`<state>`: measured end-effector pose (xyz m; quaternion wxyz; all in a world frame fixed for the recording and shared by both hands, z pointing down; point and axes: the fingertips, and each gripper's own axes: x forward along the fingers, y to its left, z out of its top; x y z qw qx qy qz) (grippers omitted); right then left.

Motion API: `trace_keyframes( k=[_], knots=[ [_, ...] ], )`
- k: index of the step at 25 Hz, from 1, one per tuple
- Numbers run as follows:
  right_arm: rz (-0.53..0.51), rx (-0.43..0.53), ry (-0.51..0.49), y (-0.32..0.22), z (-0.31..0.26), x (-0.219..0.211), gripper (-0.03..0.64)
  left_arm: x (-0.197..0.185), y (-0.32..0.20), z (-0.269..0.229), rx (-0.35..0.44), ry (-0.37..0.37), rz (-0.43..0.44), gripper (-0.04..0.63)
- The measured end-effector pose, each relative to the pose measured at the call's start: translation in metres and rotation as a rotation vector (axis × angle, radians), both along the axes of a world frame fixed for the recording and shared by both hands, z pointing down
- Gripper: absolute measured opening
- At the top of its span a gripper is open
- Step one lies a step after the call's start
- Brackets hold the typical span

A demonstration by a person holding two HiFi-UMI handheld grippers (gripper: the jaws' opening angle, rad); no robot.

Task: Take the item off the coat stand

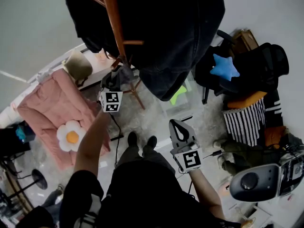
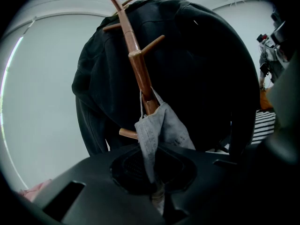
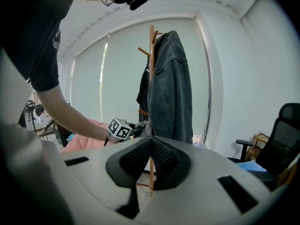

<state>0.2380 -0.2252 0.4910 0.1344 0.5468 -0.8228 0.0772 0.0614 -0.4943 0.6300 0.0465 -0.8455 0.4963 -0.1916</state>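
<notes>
On the slim brown wooden coat stand [image 2: 136, 64], low on its pole, a pale grey cloth face mask [image 2: 161, 125] is hanging by a thin ear loop, just above a short side peg. The black left gripper [image 2: 157, 191] is reaching up to it, and its jaws are pinching together on the lower edge of the mask, so the cloth is running down from the loop into the closed tips. A large dark denim jacket [image 2: 201, 78] is draping over the top of the stand behind the mask and is covering most of the upper pegs.

From the head view the person's left arm is stretching forward to the stand, with the marker cube sitting just below the pole. The grey right gripper [image 1: 178, 129] is hovering lower and nearer the body, well apart from the stand; its jaws are meeting at the tips with nothing between them, and it is pointing toward the stand and jacket.

Beside the stand a pink padded sofa [image 1: 52, 108] is carrying a white flower-shaped cushion with a yellow centre [image 1: 71, 136]. On the other side a black office chair is holding a blue star-shaped cushion [image 1: 224, 67].
</notes>
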Motion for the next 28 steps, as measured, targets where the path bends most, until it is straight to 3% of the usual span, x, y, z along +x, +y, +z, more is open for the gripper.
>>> trace_keyframes(
  k=[28],
  knots=[
    [-0.007,-0.009,-0.001,0.003,0.002,-0.001,0.018,-0.029,0.031,-0.057,0.040,0.090,-0.033,0.025]
  ],
)
